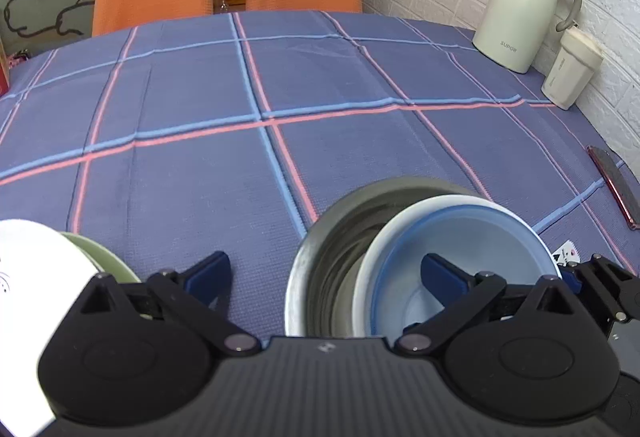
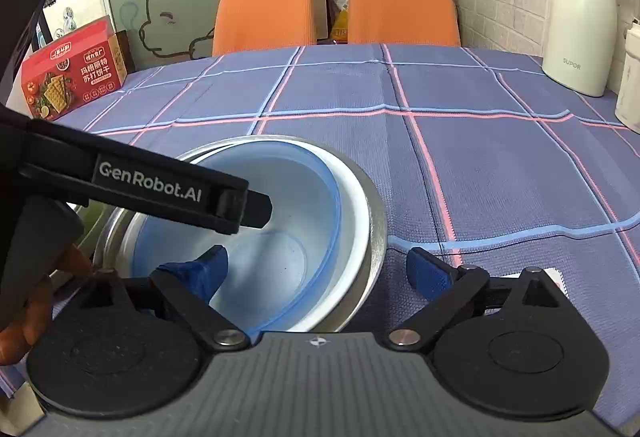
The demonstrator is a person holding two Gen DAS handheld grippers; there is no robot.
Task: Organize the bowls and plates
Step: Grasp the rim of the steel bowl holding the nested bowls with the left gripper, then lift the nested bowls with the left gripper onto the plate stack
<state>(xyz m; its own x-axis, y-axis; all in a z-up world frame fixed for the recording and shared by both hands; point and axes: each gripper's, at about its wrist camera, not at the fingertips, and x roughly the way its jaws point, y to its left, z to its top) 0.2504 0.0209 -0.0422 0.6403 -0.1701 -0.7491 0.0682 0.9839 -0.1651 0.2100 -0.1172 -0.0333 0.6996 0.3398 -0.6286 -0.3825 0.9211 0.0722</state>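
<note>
The blue bowl (image 2: 256,237) sits tilted inside the steel bowl (image 2: 372,221) on the worktop (image 2: 480,165). My right gripper (image 2: 316,269) is spread, 1 finger inside the blue bowl. My left gripper (image 1: 324,273) gapes empty, plates (image 1: 36,269) at its left.

Blue bowl (image 2: 280,237) tilted inside metal bowl (image 2: 372,221), right hand-held gripper (image 2: 316,269) wide apart astride both rims.
</note>
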